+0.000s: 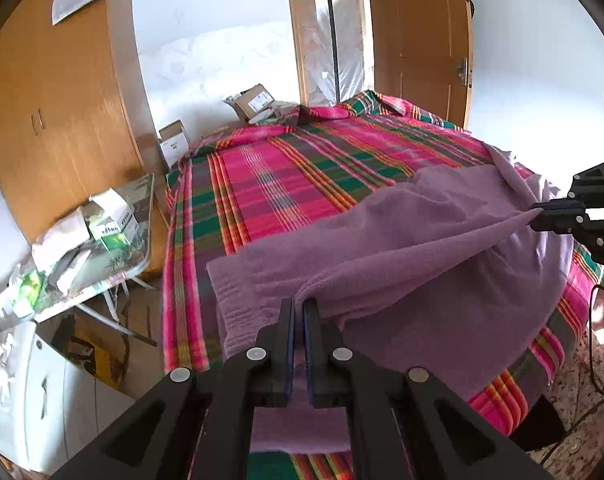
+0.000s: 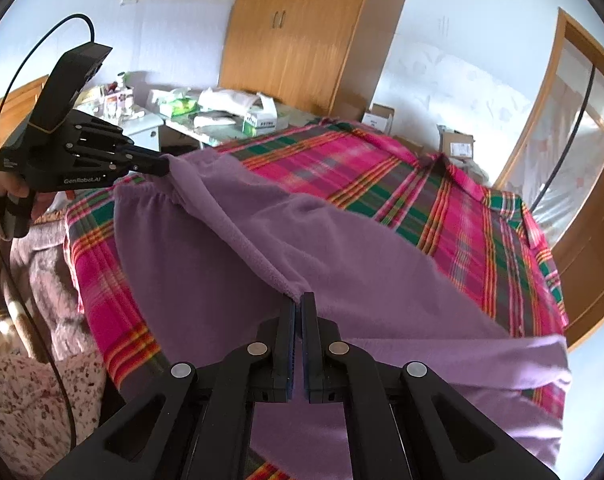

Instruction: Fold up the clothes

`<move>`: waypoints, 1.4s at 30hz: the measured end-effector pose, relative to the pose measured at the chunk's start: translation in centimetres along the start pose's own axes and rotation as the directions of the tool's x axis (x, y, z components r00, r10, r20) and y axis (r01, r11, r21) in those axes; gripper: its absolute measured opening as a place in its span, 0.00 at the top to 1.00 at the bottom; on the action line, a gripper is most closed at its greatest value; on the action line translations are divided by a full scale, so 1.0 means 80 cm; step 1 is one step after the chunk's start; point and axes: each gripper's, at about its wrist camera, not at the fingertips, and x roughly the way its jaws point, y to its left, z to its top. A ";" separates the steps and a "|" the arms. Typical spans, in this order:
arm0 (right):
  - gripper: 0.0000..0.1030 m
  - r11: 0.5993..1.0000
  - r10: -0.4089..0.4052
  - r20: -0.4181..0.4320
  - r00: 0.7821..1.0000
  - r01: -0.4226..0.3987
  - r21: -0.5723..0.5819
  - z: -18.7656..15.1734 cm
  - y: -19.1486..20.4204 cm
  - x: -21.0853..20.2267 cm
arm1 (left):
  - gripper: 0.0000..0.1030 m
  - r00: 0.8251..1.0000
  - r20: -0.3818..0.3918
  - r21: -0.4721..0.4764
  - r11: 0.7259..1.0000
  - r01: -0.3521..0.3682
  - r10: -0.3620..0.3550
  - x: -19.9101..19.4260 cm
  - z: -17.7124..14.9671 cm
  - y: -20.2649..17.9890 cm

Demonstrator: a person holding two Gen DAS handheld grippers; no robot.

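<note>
- The left gripper (image 1: 298, 304) has its jaws closed on a pinch of the purple fleece garment (image 1: 401, 264), at the end with the gathered elastic band.
- The right gripper (image 2: 298, 300) is likewise clamped on the garment's raised edge; in the left wrist view it shows at the right side, pulling a fold of cloth taut.
- Between the two pinch points the edge is lifted into a ridge, while the rest of the garment lies on the bed (image 1: 286, 184), near its foot and the corner closest to the person.
- Judged from this, the step in hand is a first fold: one long edge is raised, ready to be carried across the body of the cloth.
- The next move probably calls for both grippers to travel together, keeping the held edge straight and lightly tensioned, and to set it down in line with the opposite edge before letting go.
- Uneven travel would likely skew the fold; fleece clings to itself, so a dragged edge may bunch.
- Part of the garment hangs over the bed's near edge, so a fold towards the middle of the bed looks safer.
- The plaid bedspread (image 2: 441, 200) beyond the garment is bare and offers broad open room.
- The cluttered folding desk (image 1: 102, 236), the cardboard boxes (image 1: 254, 100) and the wardrobe (image 2: 302, 36) stand well apart from the work.
- The left gripper's cable (image 2: 6, 216) hangs beside the bed, clear of the cloth.
</note>
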 end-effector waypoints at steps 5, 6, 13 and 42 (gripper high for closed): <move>0.97 1.000 -0.001 -0.027 1.000 0.001 0.004 -0.020 0.011 0.008 | 0.96 1.000 -0.011 -0.011 1.000 0.008 -0.008 0.001 -0.019 -0.006; 0.97 1.000 0.000 -0.033 0.999 0.000 0.004 -0.024 0.013 0.011 | 0.95 1.000 -0.011 -0.017 1.000 0.010 -0.011 0.000 -0.022 -0.005; 0.97 1.000 0.001 -0.056 0.998 -0.001 0.008 -0.042 0.015 0.023 | 0.91 0.997 -0.005 -0.129 0.989 0.071 -0.073 -0.013 -0.043 0.003; 0.97 0.999 -0.044 -0.028 0.999 0.044 -0.026 -0.070 0.028 0.026 | 0.65 0.922 0.189 -0.800 0.491 0.344 -0.338 0.004 -0.088 0.090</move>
